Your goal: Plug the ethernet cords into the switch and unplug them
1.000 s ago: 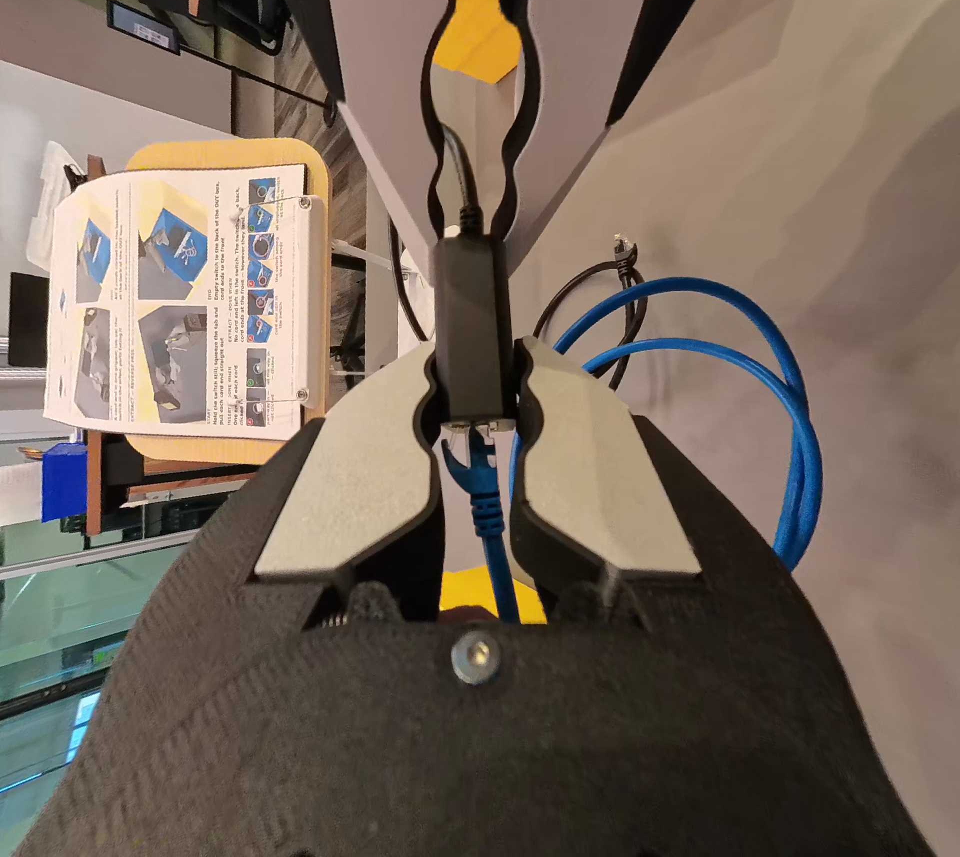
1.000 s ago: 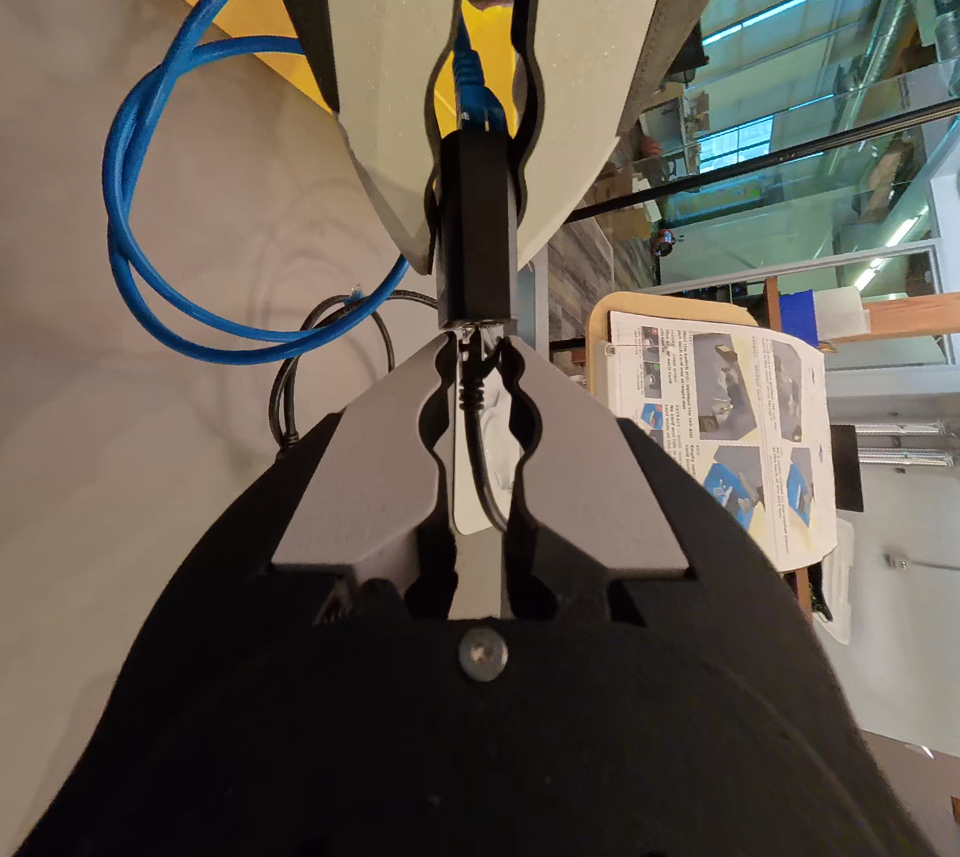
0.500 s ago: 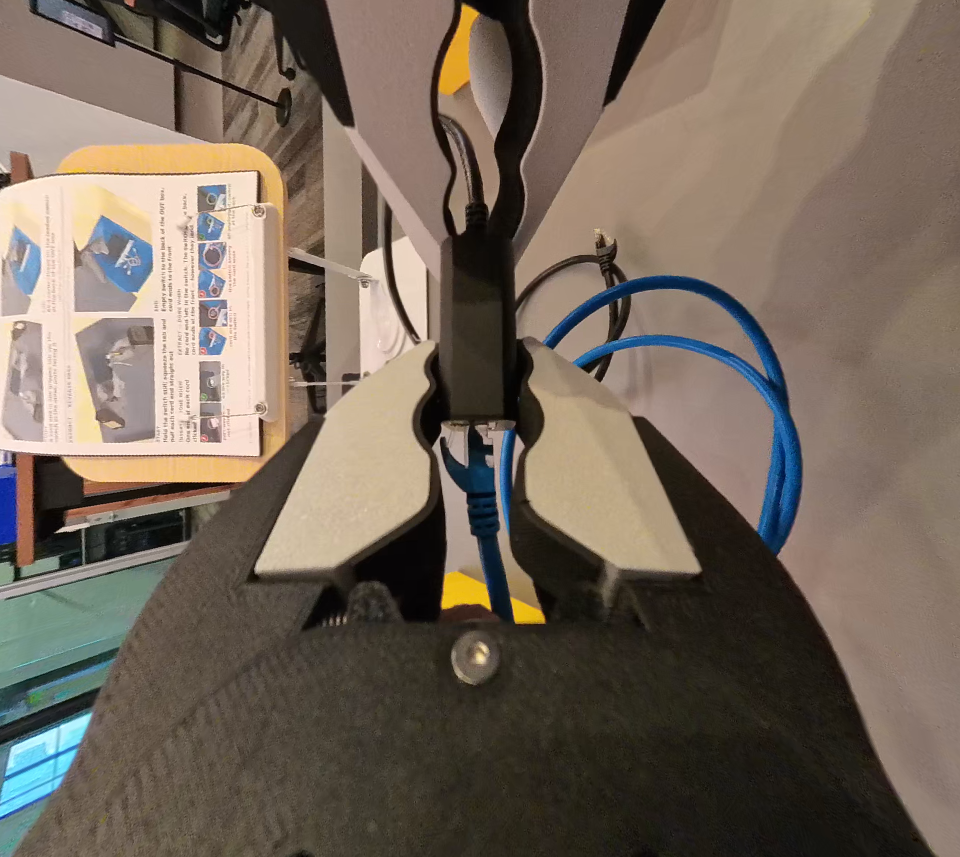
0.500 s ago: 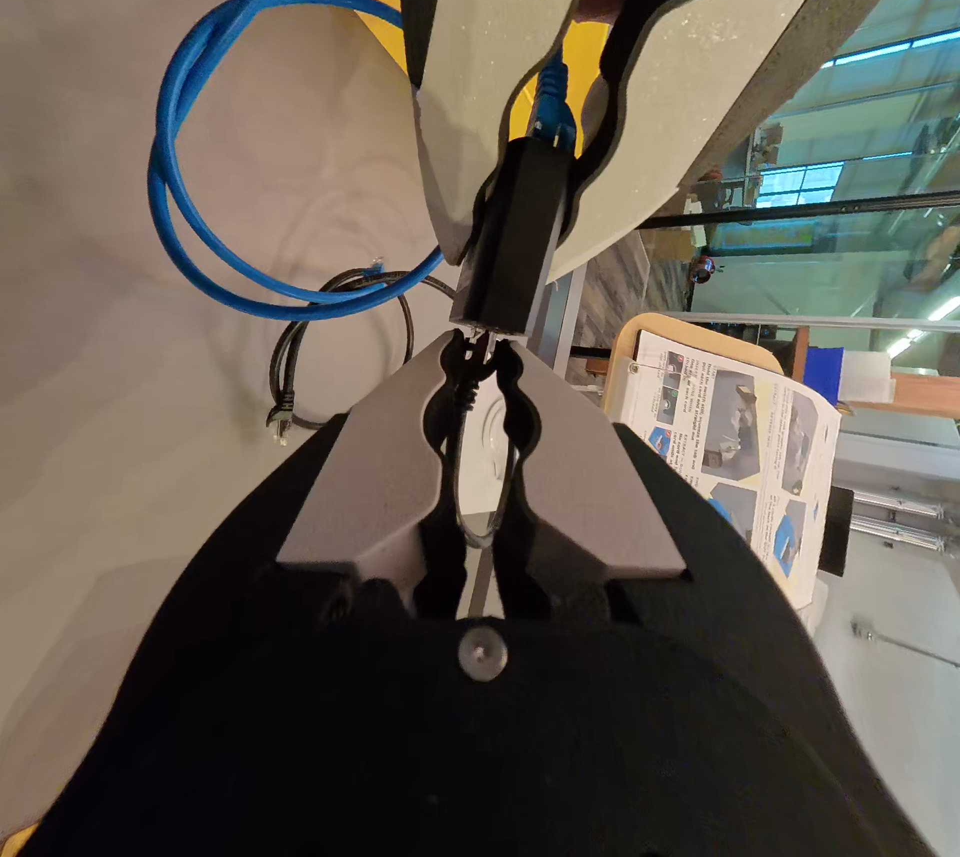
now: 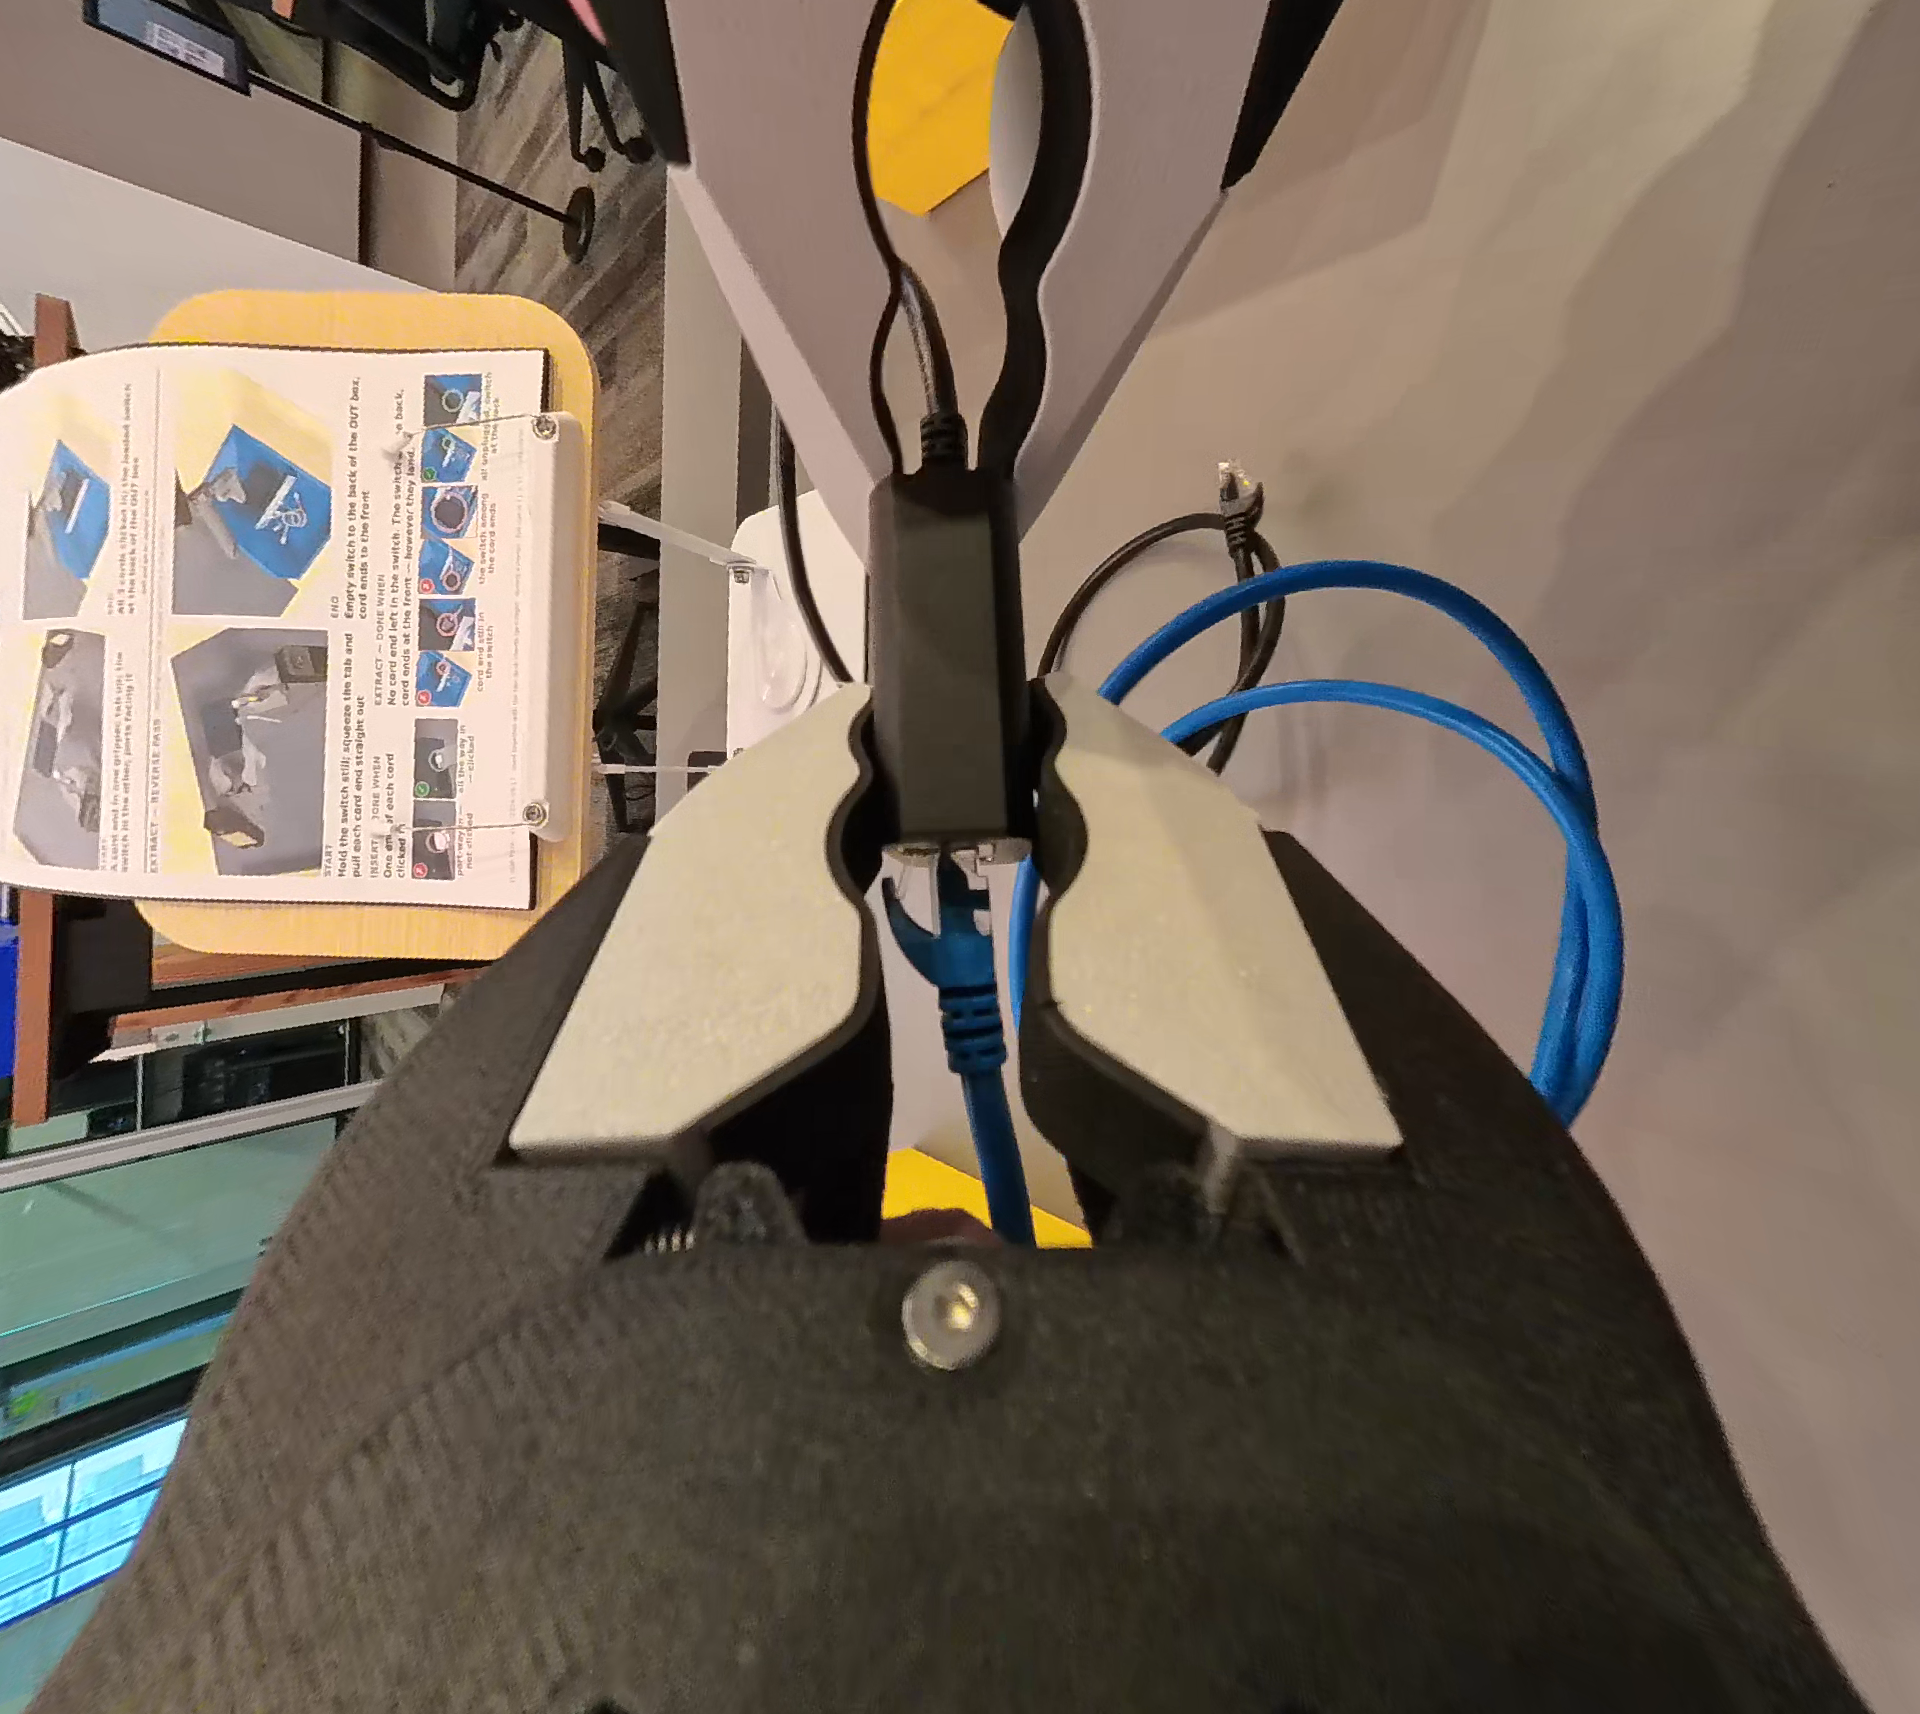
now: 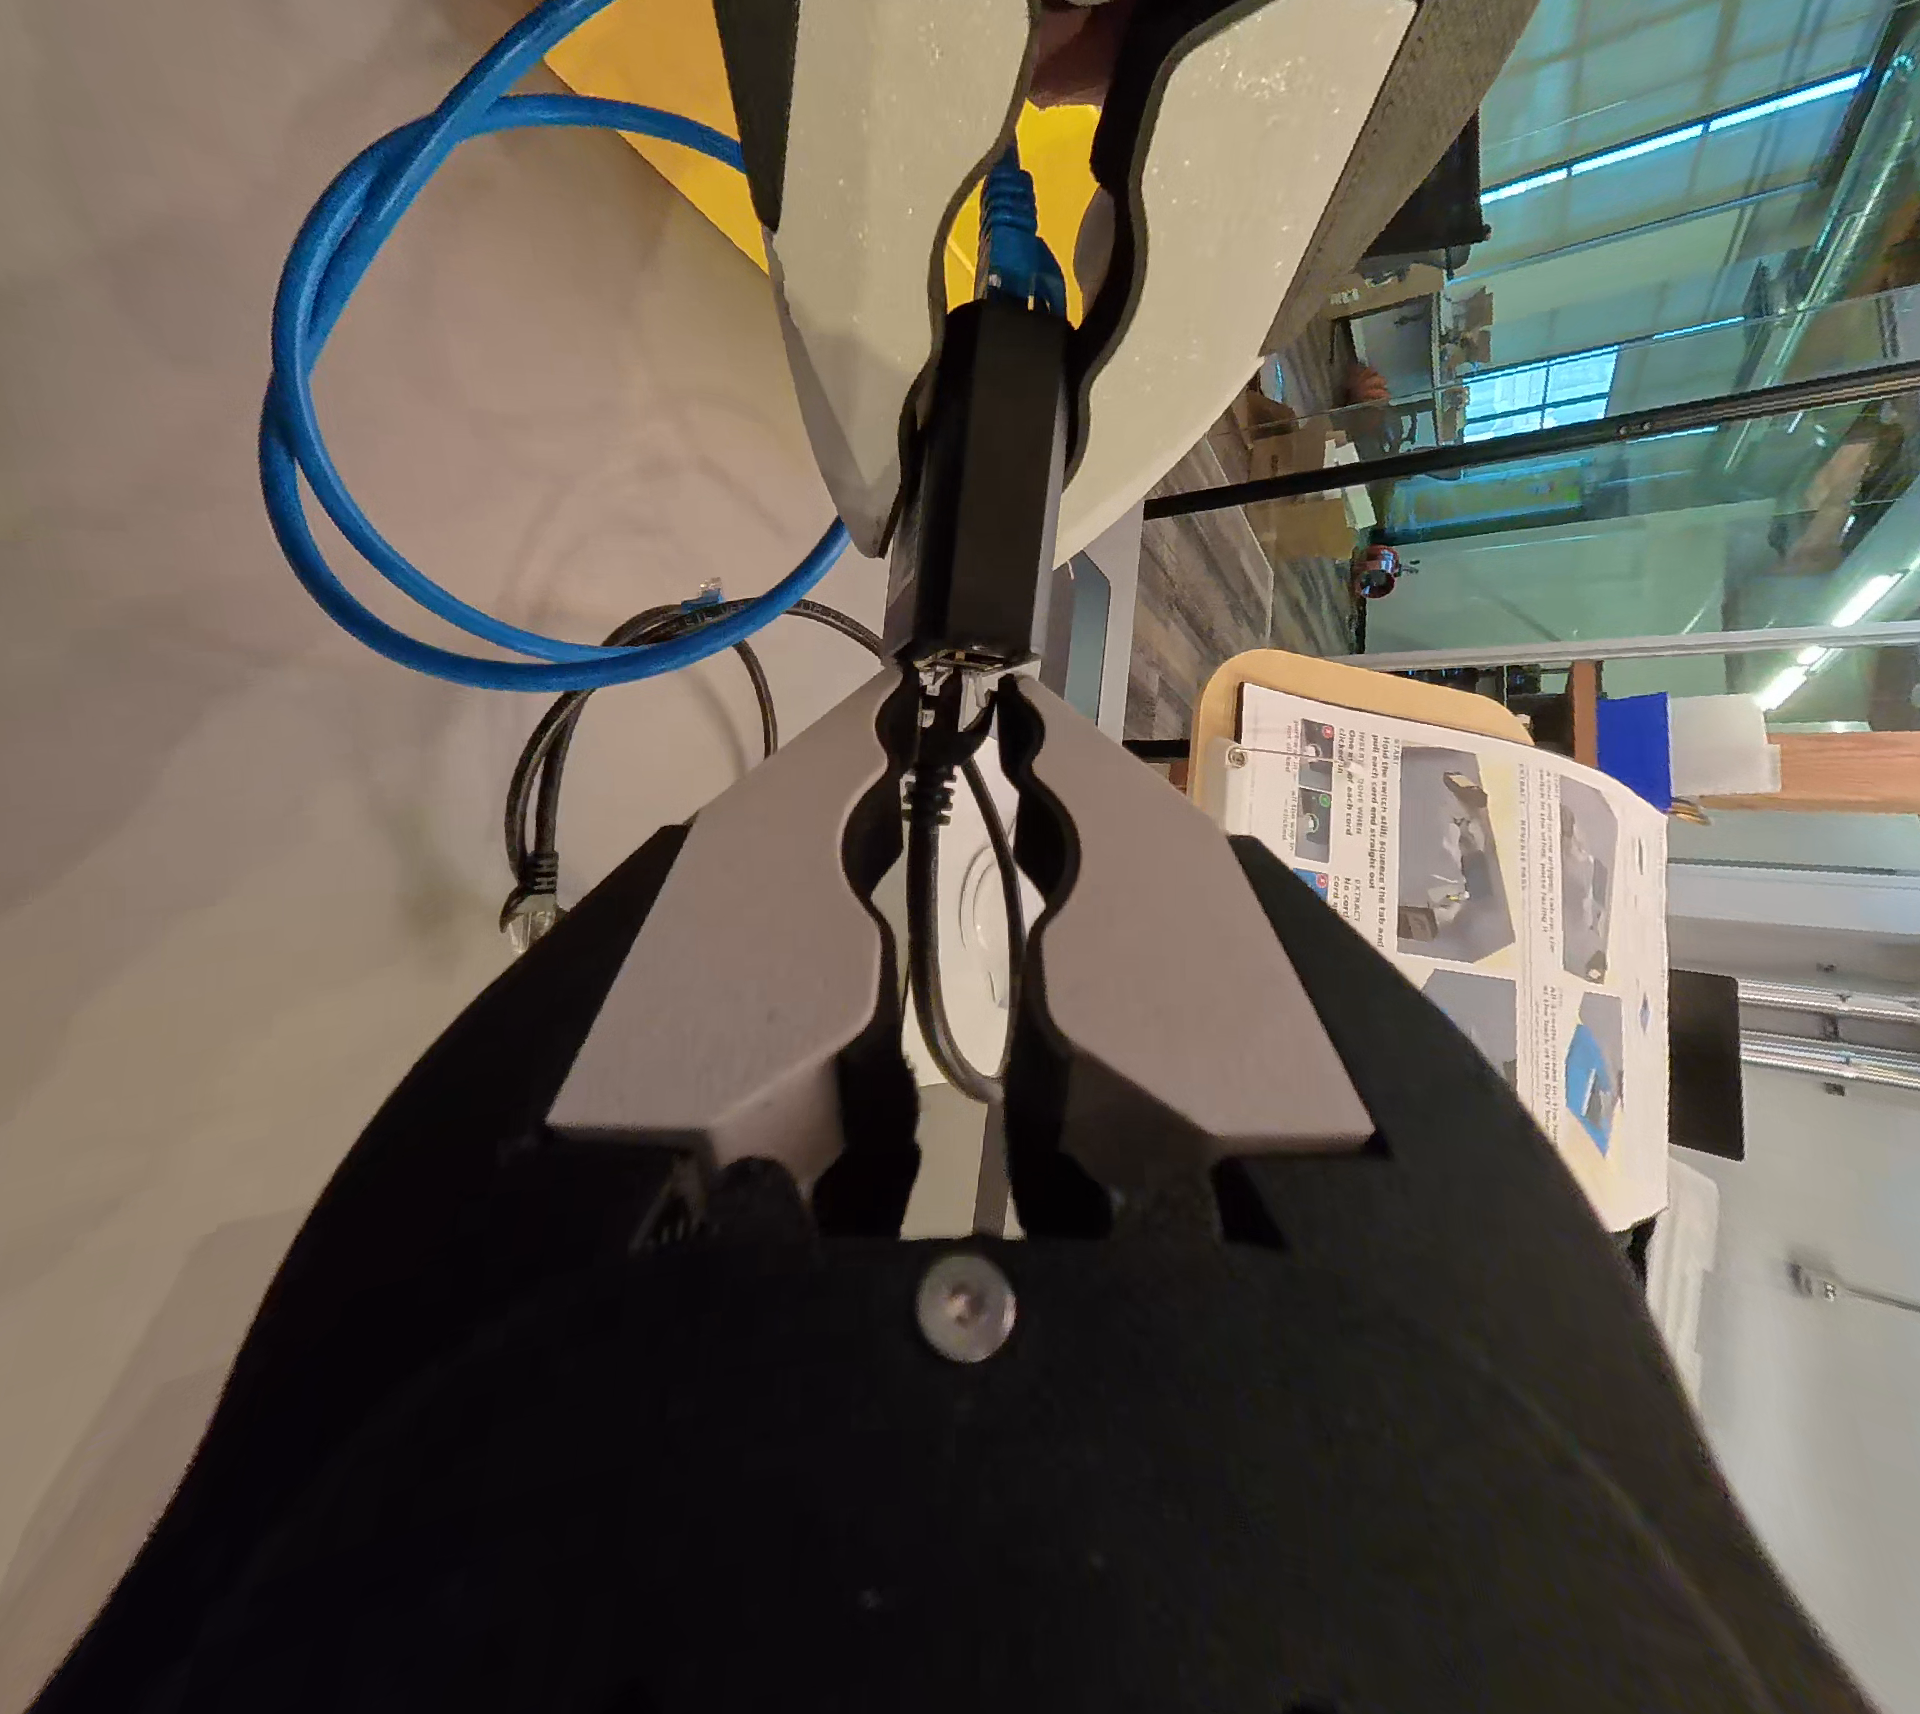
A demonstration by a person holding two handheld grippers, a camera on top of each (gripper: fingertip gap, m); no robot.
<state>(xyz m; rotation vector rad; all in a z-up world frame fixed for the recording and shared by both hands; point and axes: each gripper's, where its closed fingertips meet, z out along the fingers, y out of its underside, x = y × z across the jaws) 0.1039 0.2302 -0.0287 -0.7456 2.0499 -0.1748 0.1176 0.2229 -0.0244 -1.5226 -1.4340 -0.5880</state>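
— Since a second ago the right tongs have swung, tilting the switch in their view.

— Largest first: pale counter, then the looped blue ethernet cord, then that switch.

— Left tongs clamp its body; the right ones sit narrow around the black cord's plug.

— Light, rigid, probably slick; hold its flat sides, pinch plugs, never the floppy cable.

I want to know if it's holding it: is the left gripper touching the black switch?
Touching. The left wrist view shows the left gripper with both fingers pressed against the switch.
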